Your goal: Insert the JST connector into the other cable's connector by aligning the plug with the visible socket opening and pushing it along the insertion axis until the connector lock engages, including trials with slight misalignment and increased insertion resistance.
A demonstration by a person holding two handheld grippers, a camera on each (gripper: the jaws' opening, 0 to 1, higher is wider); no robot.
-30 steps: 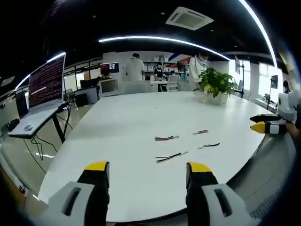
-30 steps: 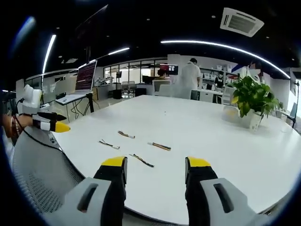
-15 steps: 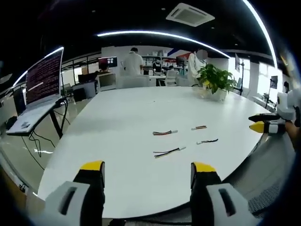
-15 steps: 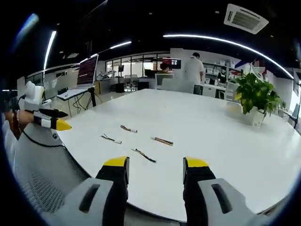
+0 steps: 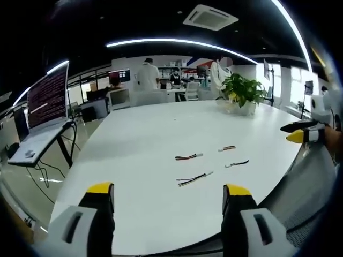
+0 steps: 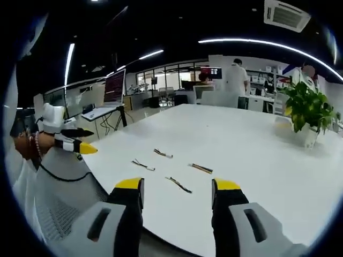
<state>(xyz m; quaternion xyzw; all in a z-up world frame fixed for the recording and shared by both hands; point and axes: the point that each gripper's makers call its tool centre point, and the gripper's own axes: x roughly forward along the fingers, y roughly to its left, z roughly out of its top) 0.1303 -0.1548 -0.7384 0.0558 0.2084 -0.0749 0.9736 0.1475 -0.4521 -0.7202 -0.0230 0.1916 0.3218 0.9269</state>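
Several short JST cables lie loose near the middle of the white table [image 5: 134,139]. In the left gripper view the nearest is a multi-coloured cable [image 5: 194,179] with a white connector, then a second cable [image 5: 188,157], a black cable [image 5: 237,164] and a reddish cable [image 5: 229,148]. My left gripper [image 5: 168,190] hangs open before the table edge, holding nothing. The right gripper view shows the dark cable [image 6: 178,184] closest, the others [image 6: 201,168], [image 6: 143,165], [image 6: 163,153] beyond. My right gripper [image 6: 177,184] is open and holding nothing. Each gripper appears at the side of the other's view [image 5: 300,134], [image 6: 75,144].
A potted plant [image 5: 242,96] stands at the table's far side. A laptop [image 5: 45,107] sits on a stand left of the table. A grey mesh chair [image 6: 53,198] is close to the table edge. People stand at desks in the background [image 5: 146,77].
Both views have shifted slightly with the hands. The left jaws stand a little wider apart. The cables lie where they were.
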